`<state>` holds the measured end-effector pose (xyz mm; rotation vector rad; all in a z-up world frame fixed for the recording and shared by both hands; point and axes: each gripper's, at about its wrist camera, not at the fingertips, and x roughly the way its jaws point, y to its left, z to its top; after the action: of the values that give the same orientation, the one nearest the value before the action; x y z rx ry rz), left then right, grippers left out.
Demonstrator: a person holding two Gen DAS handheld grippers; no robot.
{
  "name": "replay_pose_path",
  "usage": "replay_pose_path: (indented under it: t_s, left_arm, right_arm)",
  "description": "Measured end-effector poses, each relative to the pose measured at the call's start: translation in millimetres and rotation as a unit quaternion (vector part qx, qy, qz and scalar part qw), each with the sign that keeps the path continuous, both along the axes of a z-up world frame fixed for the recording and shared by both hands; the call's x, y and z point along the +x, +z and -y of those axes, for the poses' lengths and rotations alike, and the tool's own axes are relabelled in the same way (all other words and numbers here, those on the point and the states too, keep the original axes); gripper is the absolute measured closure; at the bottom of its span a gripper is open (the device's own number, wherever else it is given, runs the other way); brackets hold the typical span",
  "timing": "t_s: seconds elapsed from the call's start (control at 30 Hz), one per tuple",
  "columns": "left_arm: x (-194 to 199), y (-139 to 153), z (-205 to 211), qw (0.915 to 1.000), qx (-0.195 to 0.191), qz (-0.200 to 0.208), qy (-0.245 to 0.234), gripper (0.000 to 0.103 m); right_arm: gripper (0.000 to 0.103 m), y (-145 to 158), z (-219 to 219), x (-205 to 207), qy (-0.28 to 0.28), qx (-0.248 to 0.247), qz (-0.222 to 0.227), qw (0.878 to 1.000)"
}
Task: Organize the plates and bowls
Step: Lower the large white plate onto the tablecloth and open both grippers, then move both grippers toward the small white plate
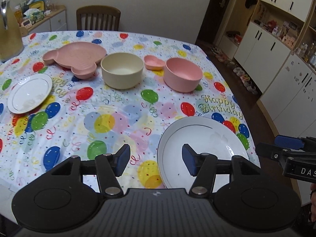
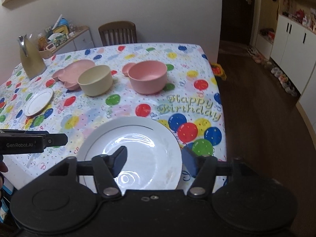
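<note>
Left gripper (image 1: 156, 161): jaws apart, holding nothing, above the table.
Right gripper (image 2: 153, 163): jaws apart, empty, over the large plate.
Large plate (image 2: 138, 148): white, flat on the tablecloth (image 2: 122, 110) beneath the right gripper, just right of the left one.
Bowls: cream bowl (image 1: 122, 70) and pink bowl (image 1: 183, 74) beyond both grippers.
Pink tray (image 1: 77, 57): behind the cream bowl, touching or apart unclear.
Small plate (image 1: 29, 92): far left.

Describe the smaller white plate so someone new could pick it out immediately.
Start from the tall beige jug at the table's far left corner. Nearer the camera than it, along the left side of the balloon tablecloth, lies the small white plate. Unlike the large white plate by the near edge, it is smaller and sits beside the pink divided tray.
</note>
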<state>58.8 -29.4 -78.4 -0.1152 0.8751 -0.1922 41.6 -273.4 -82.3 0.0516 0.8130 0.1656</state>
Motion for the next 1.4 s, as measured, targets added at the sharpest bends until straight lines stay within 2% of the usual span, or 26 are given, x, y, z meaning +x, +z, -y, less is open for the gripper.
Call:
replay_pose_path:
  t_s: [0.07,0.13,0.5,0.8,1.07,1.27,1.4]
  left_arm:
    - [-7.6,7.4,-1.8,0.9999,0.004,0.015,0.004,0.037]
    - [-14.9,14.2,-3.2,0.9995,0.007,0.031,0.007,0.035]
    - [-39.8,43.3,-21.2,0.9954,0.018,0.076,0.056,0.026]
    - [-38.1,53.2,-44.8,0.9901,0.035,0.095,0.097,0.023]
    - [-21.3,63.0,-86.4,0.9841,0.045,0.117,0.125,0.02]
    - [0.1,59.5,-130.1,0.9815,0.046,0.11,0.15,0.02]
    - [18.1,52.2,-158.2,0.9797,0.051,0.097,0.168,0.02]
  right_arm:
    - [0.03,6.3,-5.0,-2.5,0.01,0.002,0.009,1.0]
    - [0.026,12.3,-10.5,-4.9,0.021,0.006,0.017,1.0]
    - [0.002,44.1,-47.0,-10.7,0.086,-0.003,0.08,0.993]
    - [0.001,54.0,-77.1,1.9,0.123,-0.001,0.101,0.987]
    - [0.0,62.2,-115.5,27.0,0.146,0.01,0.115,0.983]
    - [0.0,68.0,-153.8,48.7,0.169,0.018,0.124,0.978]
    - [0.0,65.3,-183.9,68.7,0.185,0.013,0.115,0.976]
